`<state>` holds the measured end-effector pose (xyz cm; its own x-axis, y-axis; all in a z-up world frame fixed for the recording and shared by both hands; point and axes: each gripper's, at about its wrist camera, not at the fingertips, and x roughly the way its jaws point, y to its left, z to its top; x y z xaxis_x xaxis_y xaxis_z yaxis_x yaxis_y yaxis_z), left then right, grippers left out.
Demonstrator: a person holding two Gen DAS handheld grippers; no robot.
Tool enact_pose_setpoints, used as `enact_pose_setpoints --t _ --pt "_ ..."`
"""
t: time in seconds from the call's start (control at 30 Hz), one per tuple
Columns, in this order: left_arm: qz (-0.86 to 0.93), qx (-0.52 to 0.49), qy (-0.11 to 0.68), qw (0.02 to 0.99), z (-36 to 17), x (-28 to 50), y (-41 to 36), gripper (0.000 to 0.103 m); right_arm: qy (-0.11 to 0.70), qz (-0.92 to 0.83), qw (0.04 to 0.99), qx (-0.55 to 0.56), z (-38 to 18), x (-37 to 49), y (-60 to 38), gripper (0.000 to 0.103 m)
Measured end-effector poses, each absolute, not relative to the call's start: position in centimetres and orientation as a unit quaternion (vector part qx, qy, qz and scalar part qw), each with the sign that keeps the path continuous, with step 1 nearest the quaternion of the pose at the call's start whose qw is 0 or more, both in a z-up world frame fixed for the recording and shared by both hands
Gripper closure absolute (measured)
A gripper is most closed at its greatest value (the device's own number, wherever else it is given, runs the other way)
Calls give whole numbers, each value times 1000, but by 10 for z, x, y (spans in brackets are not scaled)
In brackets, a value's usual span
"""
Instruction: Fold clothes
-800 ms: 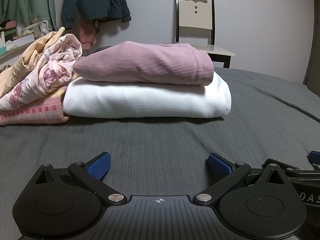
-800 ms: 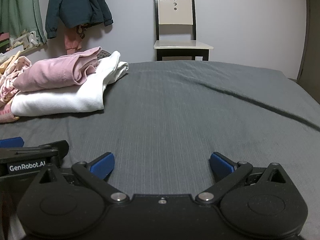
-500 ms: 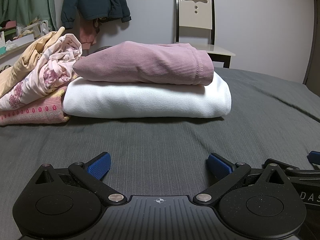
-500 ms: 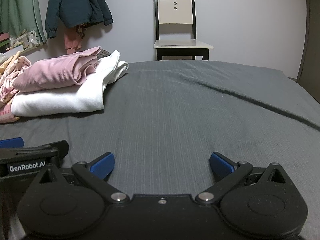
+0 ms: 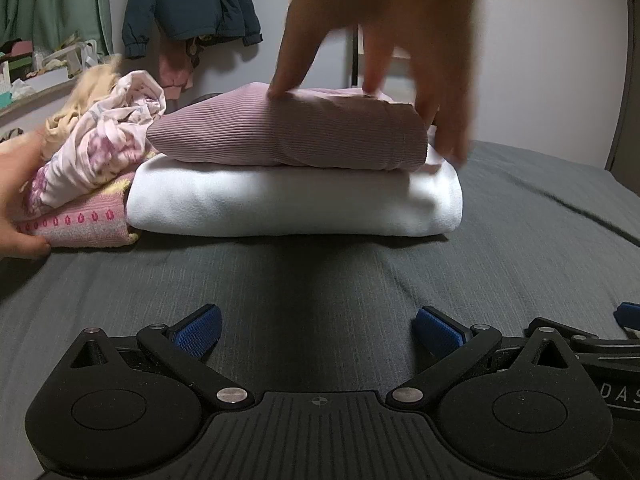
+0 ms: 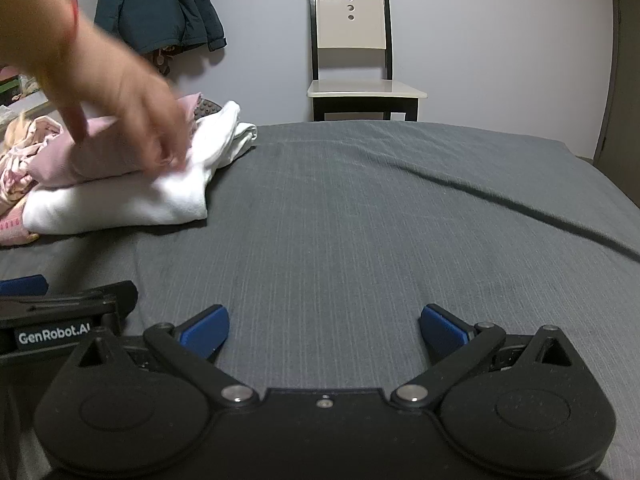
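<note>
Both tools lie on the dark grey bed cover (image 6: 360, 220), side by side and unmoved since the earlier views. The left tool (image 5: 316, 330) has its blue-padded fingers spread wide with nothing between them; the right tool (image 6: 324, 330) is just as released and empty.

What has changed is that two bare hands have come into view where there were none half a second ago. One hand (image 5: 384, 40), blurred with motion, is on the folded mauve ribbed garment (image 5: 288, 132), fingertips pressing its top and far edge. That garment sits on the folded thick white garment (image 5: 296, 196), which rests on the bed well ahead of the left tool. The other hand (image 5: 16, 200) touches the near end of the pink patterned knit piece (image 5: 80, 224) at the left, under a crumpled floral pink-and-white cloth (image 5: 100, 148) that is not folded.

Judging from this, the person has set the tools down and is handling the piles by hand, perhaps tidying or shifting the stack; the folded pair looks finished, the crumpled cloth probably still awaits folding.

A cream-backed chair with a dark frame (image 6: 352, 44) stands beyond the bed.
</note>
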<state>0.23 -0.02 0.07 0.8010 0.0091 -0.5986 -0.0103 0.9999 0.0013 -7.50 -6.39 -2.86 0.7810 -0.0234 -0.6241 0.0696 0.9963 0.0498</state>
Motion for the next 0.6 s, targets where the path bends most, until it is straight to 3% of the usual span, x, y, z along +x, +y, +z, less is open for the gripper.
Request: enact_pose_setpoints --t 0.6 --pt "8 0 318 948 -6 -1 2 0 332 -24 942 36 -27 -74 -66 0"
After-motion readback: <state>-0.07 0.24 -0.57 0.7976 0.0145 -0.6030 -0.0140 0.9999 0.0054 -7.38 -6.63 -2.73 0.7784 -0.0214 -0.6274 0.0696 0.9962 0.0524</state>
